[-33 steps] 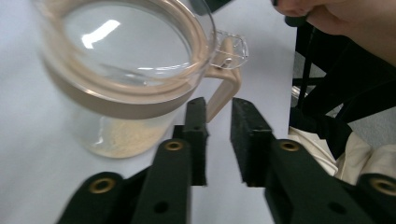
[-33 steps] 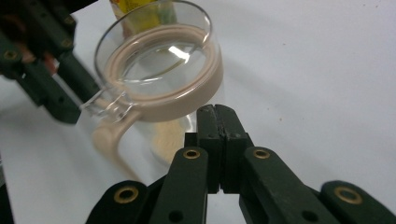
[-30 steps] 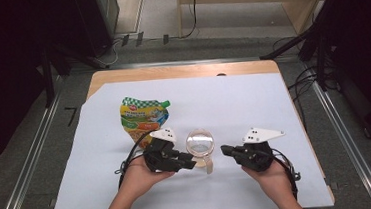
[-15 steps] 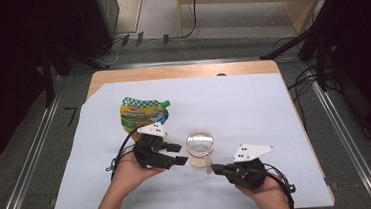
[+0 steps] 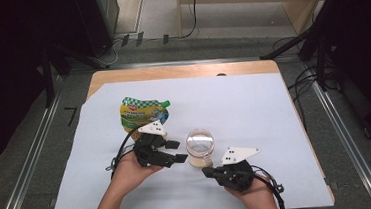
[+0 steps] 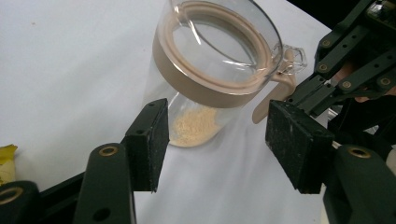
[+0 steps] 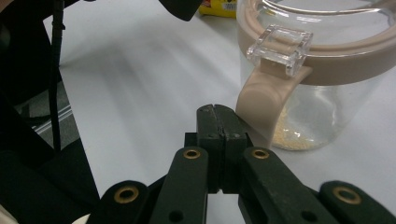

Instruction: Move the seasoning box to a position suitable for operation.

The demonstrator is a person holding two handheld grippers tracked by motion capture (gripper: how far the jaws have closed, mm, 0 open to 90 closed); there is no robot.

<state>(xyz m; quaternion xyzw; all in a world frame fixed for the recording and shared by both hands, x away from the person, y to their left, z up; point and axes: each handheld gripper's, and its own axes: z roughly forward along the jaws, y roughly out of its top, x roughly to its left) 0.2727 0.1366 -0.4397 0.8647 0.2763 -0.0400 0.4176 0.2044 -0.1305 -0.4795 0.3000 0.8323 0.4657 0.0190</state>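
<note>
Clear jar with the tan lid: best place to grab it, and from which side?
Grip the clear jar with the tan lid round its cylindrical glass body below the tan collar, from the left claw's side. Its jaws are open and already bracket the upright jar. The tan latch handle faces the shut right claw.

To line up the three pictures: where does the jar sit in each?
High view: jar at lower centre, on the white sheet between the two tools.
Left gripper view: upper centre, beyond the open jaws.
Right gripper view: upper right, just past the shut jaws.
Shared landmark: its beige handle, under the clear latch.
</note>
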